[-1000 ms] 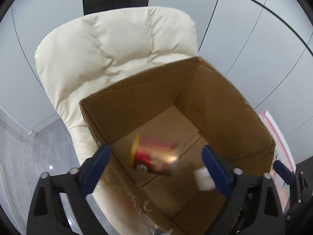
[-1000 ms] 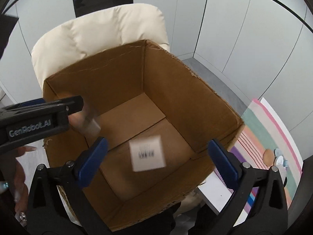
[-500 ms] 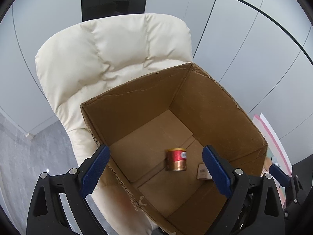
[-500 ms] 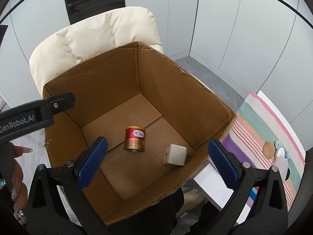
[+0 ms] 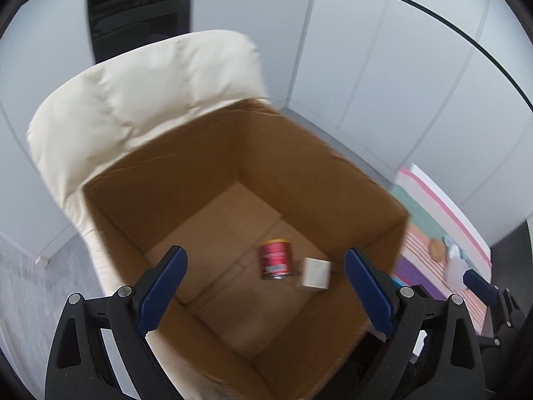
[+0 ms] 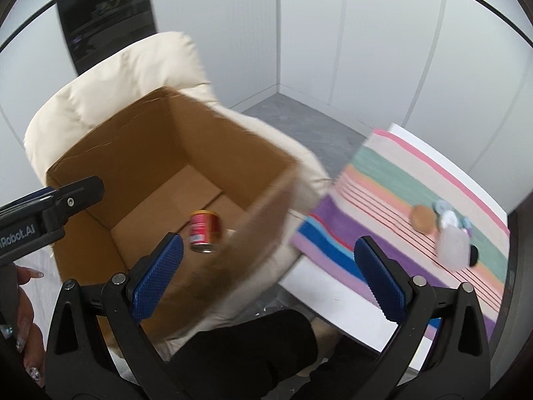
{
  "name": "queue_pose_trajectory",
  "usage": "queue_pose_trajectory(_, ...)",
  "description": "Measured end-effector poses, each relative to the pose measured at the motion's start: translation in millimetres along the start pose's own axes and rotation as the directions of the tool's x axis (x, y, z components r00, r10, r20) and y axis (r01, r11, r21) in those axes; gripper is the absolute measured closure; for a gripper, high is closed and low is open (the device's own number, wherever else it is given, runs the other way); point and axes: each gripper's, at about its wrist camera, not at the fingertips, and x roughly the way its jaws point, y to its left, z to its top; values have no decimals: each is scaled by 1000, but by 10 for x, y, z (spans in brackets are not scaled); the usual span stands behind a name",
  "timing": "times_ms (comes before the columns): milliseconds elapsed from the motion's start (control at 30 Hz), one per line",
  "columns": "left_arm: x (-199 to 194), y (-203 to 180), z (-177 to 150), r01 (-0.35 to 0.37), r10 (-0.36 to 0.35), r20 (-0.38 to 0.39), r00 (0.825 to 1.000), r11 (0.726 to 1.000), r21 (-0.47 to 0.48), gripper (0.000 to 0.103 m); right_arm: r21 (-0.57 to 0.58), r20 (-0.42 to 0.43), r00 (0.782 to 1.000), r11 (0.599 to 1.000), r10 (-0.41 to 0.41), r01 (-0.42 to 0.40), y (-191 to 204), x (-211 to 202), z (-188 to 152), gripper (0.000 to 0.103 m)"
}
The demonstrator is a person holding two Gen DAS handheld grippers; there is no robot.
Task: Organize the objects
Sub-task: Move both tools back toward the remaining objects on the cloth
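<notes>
An open cardboard box [image 5: 333,180] [image 6: 110,153] stands on a cream padded chair [image 5: 140,93] [image 6: 110,80]. On its floor lies a red can [image 5: 276,260] [image 6: 204,231] on its side, with a small white cube box [image 5: 315,273] beside it. My left gripper [image 5: 266,286] hangs open above the box, nothing between its blue pads. My right gripper [image 6: 269,273] is open too, over the box's near right edge and empty. The left gripper's black body [image 6: 50,203] shows at the left of the right wrist view.
A striped cloth [image 6: 416,213] [image 5: 439,243] covers a white table to the right of the chair. On it sit a round brown piece [image 6: 422,218], a translucent bottle [image 6: 451,246] and small blue-white items [image 6: 448,216]. A person's hand [image 6: 23,316] holds the left gripper. Grey wall panels stand behind.
The can and the white cube have fallen from the open grippers and come to rest on the box floor. Both grippers have since swung to the right, toward the striped cloth.
</notes>
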Motion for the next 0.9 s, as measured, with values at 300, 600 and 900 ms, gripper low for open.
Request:
queue_pose_trajectory(300,121,-1114,-215,119,-109,-67,992,978,170,7,177,-4,994,978,-109,108,-1071,-273,-369,0)
queue_pose_trajectory(600,220,-2148,-641,250,-209,-165,964,923,293,7,357,-56,967,900,-247,250,-2222,-610,-996,0)
queue_pose_trajectory(900,425,-2953,-1083,328,-234,-277,932,869,370,7,492,-126,950,814,-285,309,-3051,-742,-1652,0)
